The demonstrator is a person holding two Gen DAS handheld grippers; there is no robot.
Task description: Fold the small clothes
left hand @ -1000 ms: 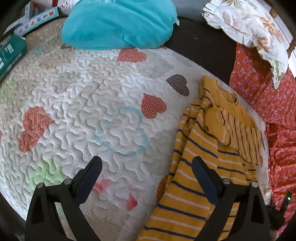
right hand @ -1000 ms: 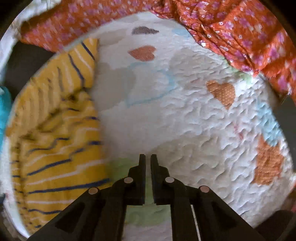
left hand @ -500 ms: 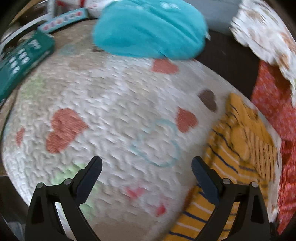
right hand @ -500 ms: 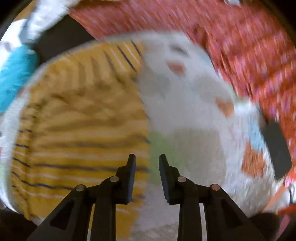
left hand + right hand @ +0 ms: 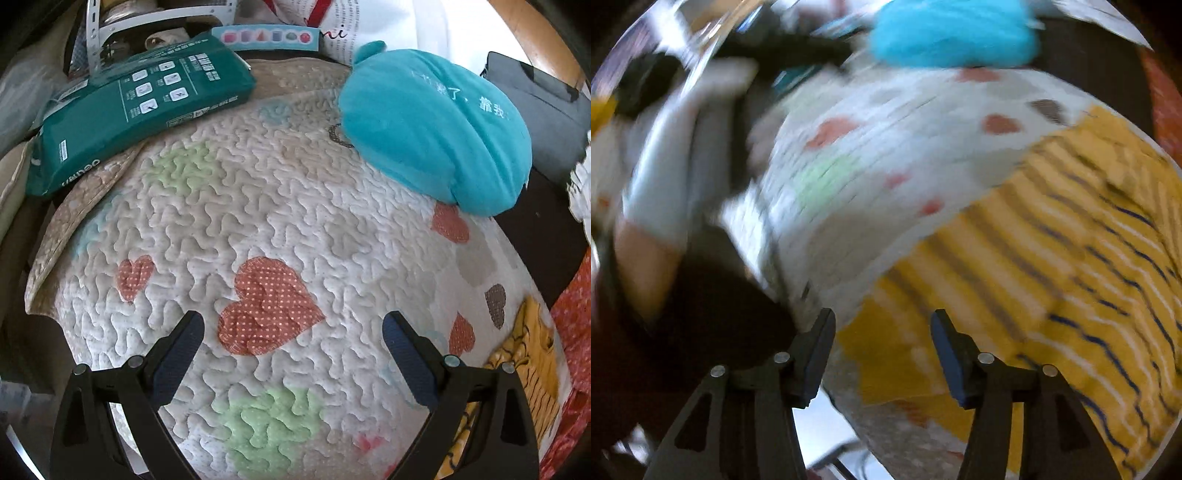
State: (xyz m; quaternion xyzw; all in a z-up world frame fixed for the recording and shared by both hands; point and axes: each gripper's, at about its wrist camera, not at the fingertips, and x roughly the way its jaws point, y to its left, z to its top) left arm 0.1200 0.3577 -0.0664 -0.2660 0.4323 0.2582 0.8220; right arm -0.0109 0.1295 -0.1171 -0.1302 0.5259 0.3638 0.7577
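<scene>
Two grippers are wide apart and hold nothing: the left gripper (image 5: pixel 291 354) and the right gripper (image 5: pixel 882 354). The soft yellow striped shirt (image 5: pixel 1052 266) lies at the right of the frame on the white quilted heart blanket (image 5: pixel 280 221). It looks light and floppy, so pinch its bottom edge.

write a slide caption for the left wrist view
Open left gripper above white heart-patterned quilt; yellow striped shirt at right edge.

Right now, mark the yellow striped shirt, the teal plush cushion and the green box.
yellow striped shirt (image 5: pixel 1071 266): right wrist view, on its striped body.
teal plush cushion (image 5: pixel 432 136): left wrist view, middle of its top face.
green box (image 5: pixel 147 110): left wrist view, on its printed top panel.
</scene>
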